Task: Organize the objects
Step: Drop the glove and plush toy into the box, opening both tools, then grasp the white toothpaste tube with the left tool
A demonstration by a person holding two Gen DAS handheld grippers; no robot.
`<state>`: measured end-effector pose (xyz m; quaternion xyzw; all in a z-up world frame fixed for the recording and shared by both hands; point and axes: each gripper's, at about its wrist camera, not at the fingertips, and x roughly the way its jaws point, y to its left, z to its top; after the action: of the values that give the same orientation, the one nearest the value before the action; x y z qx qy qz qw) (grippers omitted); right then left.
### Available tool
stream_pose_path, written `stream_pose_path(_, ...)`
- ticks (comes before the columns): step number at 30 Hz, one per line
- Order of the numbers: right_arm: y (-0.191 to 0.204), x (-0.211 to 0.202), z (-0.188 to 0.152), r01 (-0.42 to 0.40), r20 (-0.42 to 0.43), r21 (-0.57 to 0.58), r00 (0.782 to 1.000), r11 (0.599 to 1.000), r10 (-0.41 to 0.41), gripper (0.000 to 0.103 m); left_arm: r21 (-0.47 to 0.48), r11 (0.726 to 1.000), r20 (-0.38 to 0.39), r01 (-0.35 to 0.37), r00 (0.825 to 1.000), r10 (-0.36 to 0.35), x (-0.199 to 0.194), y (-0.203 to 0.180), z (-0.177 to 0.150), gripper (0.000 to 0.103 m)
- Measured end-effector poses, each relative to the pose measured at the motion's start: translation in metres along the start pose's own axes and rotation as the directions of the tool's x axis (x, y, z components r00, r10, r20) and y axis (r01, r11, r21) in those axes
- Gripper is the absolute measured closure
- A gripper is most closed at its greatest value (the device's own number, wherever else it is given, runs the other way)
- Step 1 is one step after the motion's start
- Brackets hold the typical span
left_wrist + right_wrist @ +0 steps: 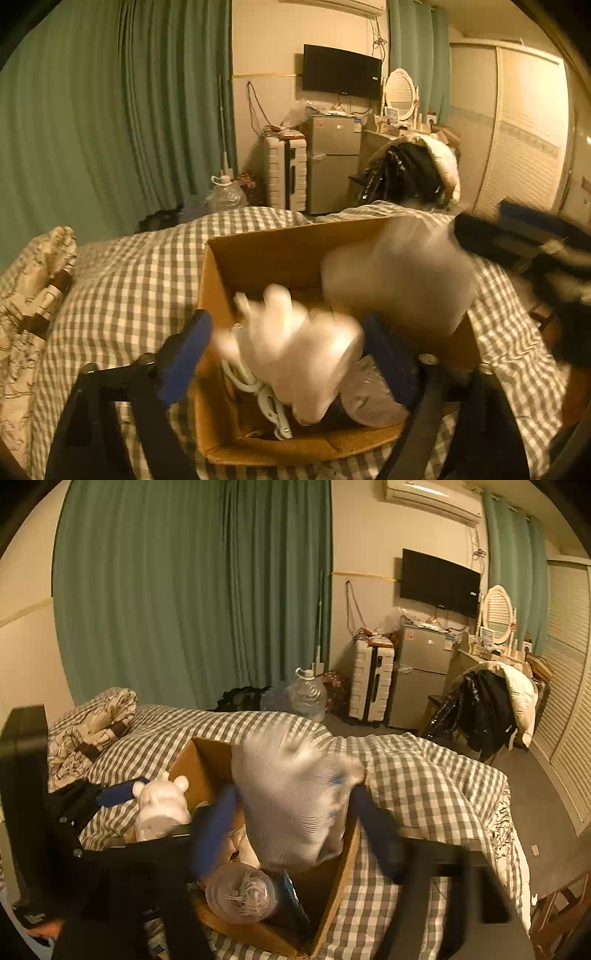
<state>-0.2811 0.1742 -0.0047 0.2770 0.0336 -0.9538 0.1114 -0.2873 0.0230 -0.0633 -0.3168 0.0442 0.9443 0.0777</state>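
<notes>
Both jaws are closed on things. A white bear toy [295, 347] is held by the left gripper [288, 354], a white bag [295, 805] by the right gripper [295, 812]. Both are held over the cardboard box [236, 258], straight below.

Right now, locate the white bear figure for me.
The white bear figure sits between the left claw's fingers over the near-left part of the cardboard box, left of the white bag in the right claw.

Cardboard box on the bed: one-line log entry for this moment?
left claw: holds white bear figurine | right claw: holds white bag | both over cardboard box
</notes>
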Motion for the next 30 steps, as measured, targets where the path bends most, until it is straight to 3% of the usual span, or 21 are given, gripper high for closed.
stream_pose_path(5,-0.003,-0.036,0.005,0.032,0.073,0.016,0.997,0.999,-0.033,0.016,0.026,0.998,0.055,-0.055,0.997,0.053,-0.027,-0.007,0.002,0.0)
stream_pose_path(18,0.018,-0.144,0.003,0.065,0.103,-0.045,0.993,0.997,-0.06,0.015,-0.024,0.998,0.13,-0.051,0.99,0.054,-0.139,-0.002,-0.001,0.0)
stream_pose_path(24,0.029,-0.179,-0.009,0.074,0.102,-0.06,0.992,0.995,-0.068,0.015,-0.064,0.997,0.124,-0.051,0.991,0.059,-0.175,0.001,-0.02,0.0)
stream_pose_path(30,0.04,-0.185,-0.042,0.085,0.063,-0.063,0.995,0.994,-0.081,0.015,-0.129,0.99,0.075,-0.052,0.995,0.063,-0.176,0.009,-0.054,0.0)
